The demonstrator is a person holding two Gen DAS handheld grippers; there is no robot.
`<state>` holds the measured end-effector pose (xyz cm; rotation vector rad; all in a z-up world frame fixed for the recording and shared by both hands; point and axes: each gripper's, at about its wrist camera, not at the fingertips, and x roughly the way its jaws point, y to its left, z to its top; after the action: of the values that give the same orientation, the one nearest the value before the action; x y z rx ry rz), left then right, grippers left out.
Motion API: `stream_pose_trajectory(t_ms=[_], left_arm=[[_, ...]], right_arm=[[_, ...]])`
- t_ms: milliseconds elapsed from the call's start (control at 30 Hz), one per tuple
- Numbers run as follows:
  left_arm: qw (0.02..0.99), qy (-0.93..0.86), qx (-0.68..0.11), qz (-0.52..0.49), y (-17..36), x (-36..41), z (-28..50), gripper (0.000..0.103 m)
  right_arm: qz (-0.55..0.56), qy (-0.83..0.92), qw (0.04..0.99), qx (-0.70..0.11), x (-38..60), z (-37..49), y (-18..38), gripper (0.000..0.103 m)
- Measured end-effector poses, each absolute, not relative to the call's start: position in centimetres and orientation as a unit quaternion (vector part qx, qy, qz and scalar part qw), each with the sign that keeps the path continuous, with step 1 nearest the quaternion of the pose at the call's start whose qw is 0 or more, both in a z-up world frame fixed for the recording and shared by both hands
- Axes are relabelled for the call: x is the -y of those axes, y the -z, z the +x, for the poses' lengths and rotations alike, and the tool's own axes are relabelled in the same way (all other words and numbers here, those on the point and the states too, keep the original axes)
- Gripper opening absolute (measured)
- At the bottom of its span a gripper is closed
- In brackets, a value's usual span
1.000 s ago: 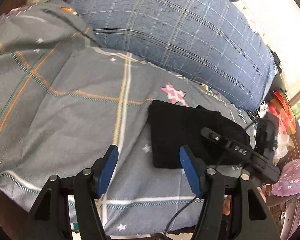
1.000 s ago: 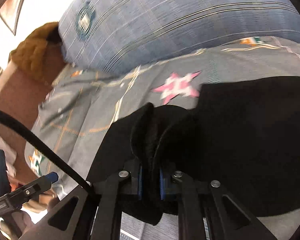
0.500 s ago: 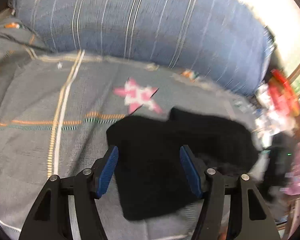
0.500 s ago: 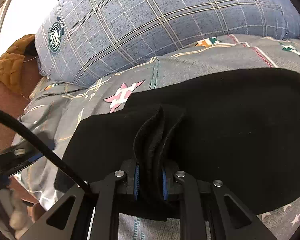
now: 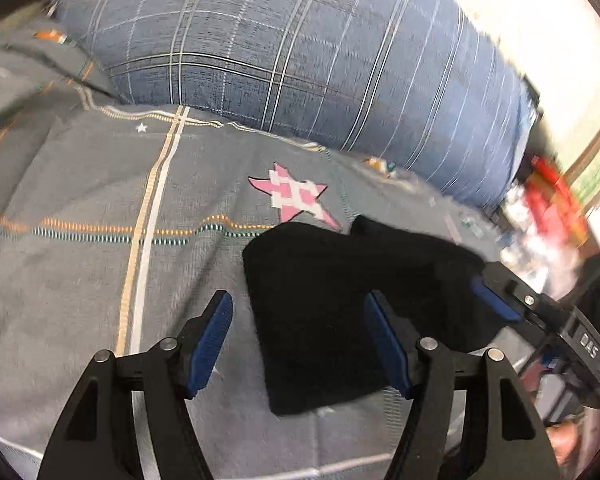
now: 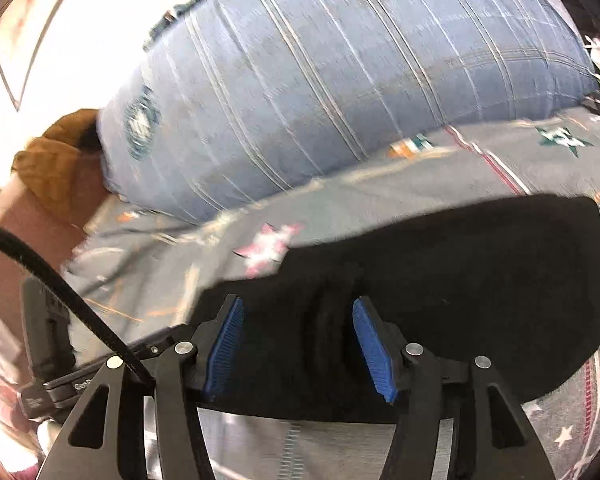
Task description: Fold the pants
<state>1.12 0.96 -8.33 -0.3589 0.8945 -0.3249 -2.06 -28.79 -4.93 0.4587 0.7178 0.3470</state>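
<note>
Left wrist view: the left gripper hovers with jaws parted and widening, empty, over the near edge of the folded black pants on the grey bedsheet.

Right wrist view: the right gripper, clamped on a pants ridge a moment ago, is opening; pads clear the cloth. The fold appears released.

- Left of the black pants, the grey bedsheet lies bare and flat: open passage.
- Beyond the pants, the big blue plaid pillow blocks the far side.
- Right of the pants, a blurred clutter crowds the bed's edge.
- The right gripper overhangs the pants' right end.
</note>
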Motion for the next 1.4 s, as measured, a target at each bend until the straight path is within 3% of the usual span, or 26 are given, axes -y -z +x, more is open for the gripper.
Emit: stream_pose_trajectory(t_ms=[100, 200, 233, 267, 300, 367, 500, 767, 1033, 1400], left_arm=[[0.854, 0.169, -0.449, -0.199, 9.9, -0.6, 1.4, 0.068], [0.831, 0.164, -0.49, -0.207, 13.5, 0.3, 2.1, 0.066], [0.844, 0.166, -0.471, -0.195, 13.4, 0.6, 1.7, 0.067], [0.852, 0.165, -0.471, -0.161, 12.8, 1.4, 1.6, 0.067], [0.85, 0.163, -0.482, -0.139, 12.4, 1.9, 1.6, 0.067], [0.855, 0.172, -0.473, -0.126, 10.2, 2.2, 1.4, 0.066], [0.887, 0.207, -0.407, -0.07, 4.1, 4.4, 1.2, 0.068], [0.833, 0.335, -0.439, 0.033, 1.8, 18.4, 6.8, 0.069], [0.75, 0.421, -0.501, 0.102, 6.3, 34.4, 12.3, 0.069], [0.691, 0.424, -0.531, 0.248, 11.6, 42.5, 13.2, 0.069]], right_arm=[[0.3, -0.237, 0.85, -0.361, 28.4, 0.2, 6.2, 0.064], [0.381, -0.229, 0.802, -0.4, 28.9, 3.0, 10.3, 0.064], [0.394, -0.213, 0.79, -0.418, 29.2, 3.7, 11.9, 0.063], [0.417, -0.213, 0.778, -0.42, 29.8, 3.8, 13.2, 0.05], [0.438, -0.213, 0.77, -0.413, 30.6, 3.5, 13.5, 0.047], [0.448, -0.208, 0.769, -0.406, 32.1, 2.2, 12.7, 0.052], [0.371, -0.129, 0.843, -0.366, 36.4, -3.0, 9.6, 0.075], [0.427, 0.014, 0.839, -0.337, 46.1, -9.7, 12.8, 0.077], [0.394, 0.008, 0.859, -0.326, 46.9, -8.4, 12.7, 0.077], [0.353, 0.007, 0.888, -0.295, 45.5, -6.7, 12.5, 0.081]])
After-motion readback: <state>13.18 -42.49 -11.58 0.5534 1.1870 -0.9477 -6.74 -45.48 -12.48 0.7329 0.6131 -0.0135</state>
